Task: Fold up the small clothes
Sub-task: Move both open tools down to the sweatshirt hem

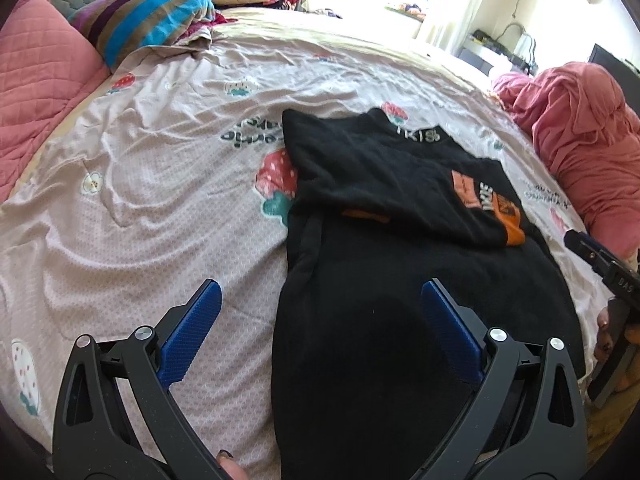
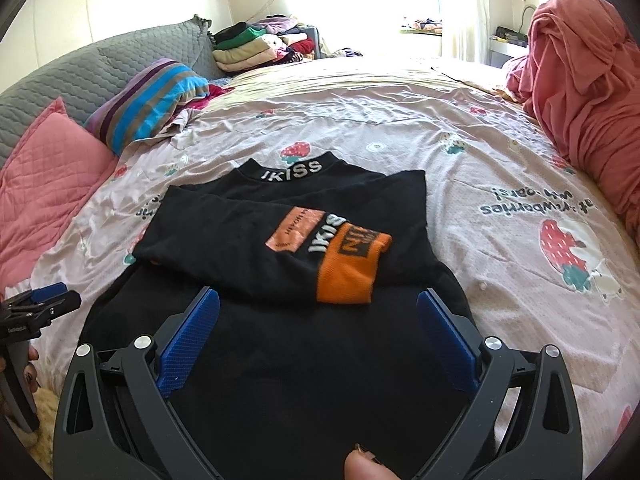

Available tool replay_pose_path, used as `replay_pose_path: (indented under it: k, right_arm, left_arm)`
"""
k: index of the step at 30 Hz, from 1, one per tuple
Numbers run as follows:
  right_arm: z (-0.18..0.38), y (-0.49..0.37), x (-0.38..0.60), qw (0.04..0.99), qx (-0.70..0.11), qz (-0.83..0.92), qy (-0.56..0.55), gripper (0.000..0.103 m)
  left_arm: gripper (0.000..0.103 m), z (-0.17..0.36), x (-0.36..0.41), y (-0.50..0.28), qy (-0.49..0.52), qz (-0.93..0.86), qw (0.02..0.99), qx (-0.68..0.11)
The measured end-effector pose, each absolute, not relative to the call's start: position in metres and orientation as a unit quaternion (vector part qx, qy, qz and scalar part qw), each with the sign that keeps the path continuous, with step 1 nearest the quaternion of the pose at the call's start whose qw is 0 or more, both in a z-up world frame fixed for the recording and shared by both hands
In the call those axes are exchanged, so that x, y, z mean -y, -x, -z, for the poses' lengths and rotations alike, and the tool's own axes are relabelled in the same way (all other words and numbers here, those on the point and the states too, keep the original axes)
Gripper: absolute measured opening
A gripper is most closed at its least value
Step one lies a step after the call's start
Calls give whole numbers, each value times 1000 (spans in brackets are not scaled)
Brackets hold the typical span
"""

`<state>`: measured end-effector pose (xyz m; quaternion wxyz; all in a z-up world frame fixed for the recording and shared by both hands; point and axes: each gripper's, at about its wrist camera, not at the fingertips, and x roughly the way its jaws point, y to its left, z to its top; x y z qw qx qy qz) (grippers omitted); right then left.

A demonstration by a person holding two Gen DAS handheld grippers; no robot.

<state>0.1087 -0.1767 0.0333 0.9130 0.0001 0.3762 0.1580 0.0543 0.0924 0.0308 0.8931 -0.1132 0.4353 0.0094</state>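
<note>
A black long-sleeved top [image 1: 380,208] [image 2: 288,320] with a white-lettered collar lies flat on the bed, collar at the far end. Its sleeves are folded across the chest, and an orange cuff [image 2: 348,268] [image 1: 512,228] lies on top. My left gripper [image 1: 320,304] is open and empty, hovering over the top's lower left edge. My right gripper [image 2: 318,312] is open and empty, hovering over the top's lower body just below the cuff. The right gripper also shows at the right edge of the left wrist view [image 1: 600,264], the left gripper at the left edge of the right wrist view [image 2: 44,300].
The bed has a pink strawberry-print sheet [image 1: 160,184] [image 2: 500,168]. A pink quilted pillow [image 2: 48,172] and a striped pillow [image 2: 148,100] lie at the left. Folded clothes [image 2: 256,44] are stacked at the back. A bunched red cloth [image 2: 592,92] sits at the right.
</note>
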Motion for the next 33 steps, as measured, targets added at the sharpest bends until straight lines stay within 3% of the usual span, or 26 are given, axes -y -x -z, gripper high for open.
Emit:
replay_pose_path:
  k: [24, 33]
  right_arm:
    - [-24, -69, 232, 913, -393, -110, 1, 98]
    - [-21, -60, 239, 912, -397, -101, -2, 98]
  left_arm:
    - [93, -14, -87, 7, 123, 54, 847, -514]
    - [61, -1, -92, 26, 157, 101, 822, -538]
